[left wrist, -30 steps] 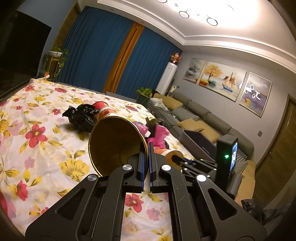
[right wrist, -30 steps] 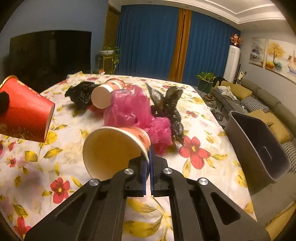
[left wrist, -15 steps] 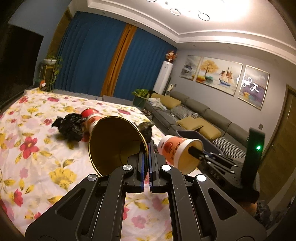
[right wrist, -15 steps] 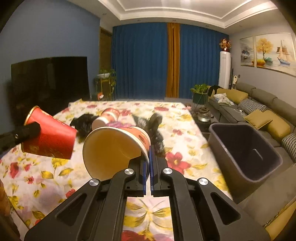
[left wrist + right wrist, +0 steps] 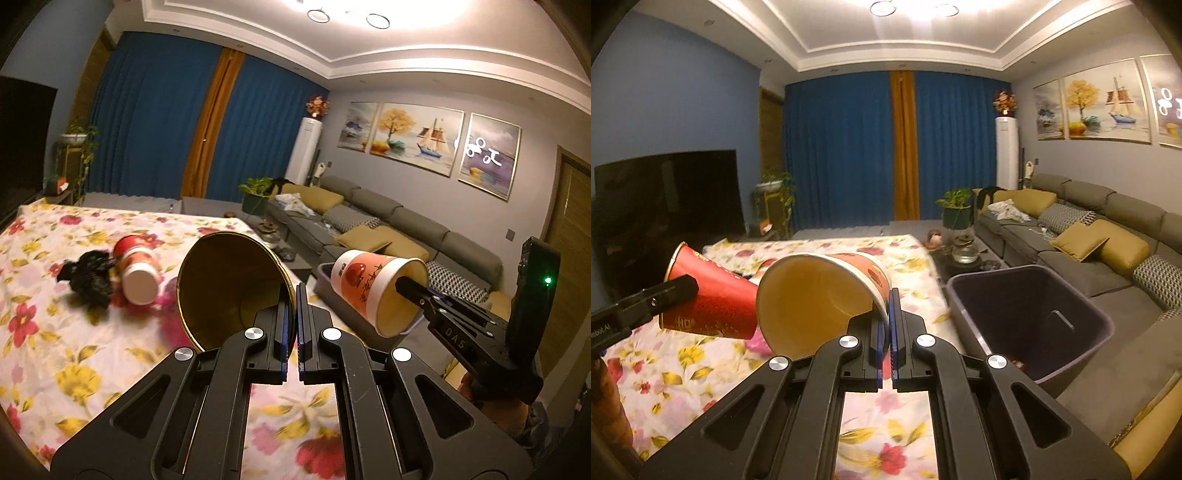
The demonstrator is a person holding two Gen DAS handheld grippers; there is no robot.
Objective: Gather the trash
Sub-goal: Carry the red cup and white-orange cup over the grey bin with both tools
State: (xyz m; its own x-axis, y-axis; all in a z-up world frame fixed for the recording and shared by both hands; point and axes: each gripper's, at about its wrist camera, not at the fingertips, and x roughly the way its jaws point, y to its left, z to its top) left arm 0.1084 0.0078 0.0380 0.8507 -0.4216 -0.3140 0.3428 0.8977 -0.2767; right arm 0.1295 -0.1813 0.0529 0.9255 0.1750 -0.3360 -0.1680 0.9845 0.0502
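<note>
My left gripper (image 5: 296, 295): pinching rim of gold-lined red cup (image 5: 229, 284), held above floral tablecloth (image 5: 55, 332). My right gripper (image 5: 889, 299): clamped on white-rimmed paper cup (image 5: 820, 295), left of the bin. Grey bin (image 5: 1082, 354): right of table; small items inside, possibly trash. Third cup (image 5: 136, 269), black bag (image 5: 88, 277): far left on cloth.

Each fisheye looks forward along its own fingers from above the floral table (image 5: 55, 295), tilted toward the far curtains (image 5: 849, 147). The left view angles right toward the sofa (image 5: 406, 229); the right view faces straighter. Both share table, curtains, sofa
</note>
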